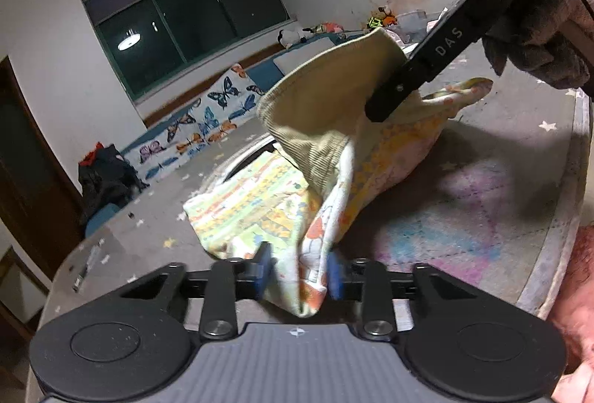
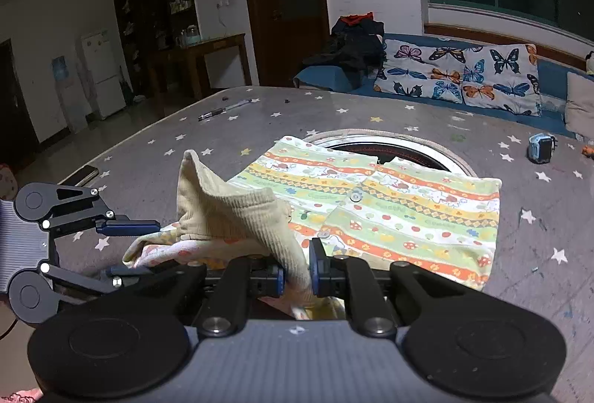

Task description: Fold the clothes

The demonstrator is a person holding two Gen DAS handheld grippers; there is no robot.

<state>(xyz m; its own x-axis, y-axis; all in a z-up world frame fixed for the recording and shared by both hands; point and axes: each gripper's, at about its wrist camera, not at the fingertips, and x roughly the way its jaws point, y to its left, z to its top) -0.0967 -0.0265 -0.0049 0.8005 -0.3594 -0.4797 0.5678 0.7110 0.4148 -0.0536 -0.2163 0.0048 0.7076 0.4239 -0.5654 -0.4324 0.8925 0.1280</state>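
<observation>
A child's patterned garment with green, orange and yellow stripes lies on the star-print table cover. Its beige ribbed cuff and sleeve are lifted off the table. My right gripper is shut on the ribbed cuff, and it also shows in the left wrist view pinching the cuff. My left gripper is shut on the patterned sleeve fabric. In the right wrist view the left gripper shows at the left, jaws around the sleeve fabric.
A round hole in the table is partly covered by the garment. A pen, a phone and a small blue gadget lie on the cover. A butterfly-print sofa stands behind.
</observation>
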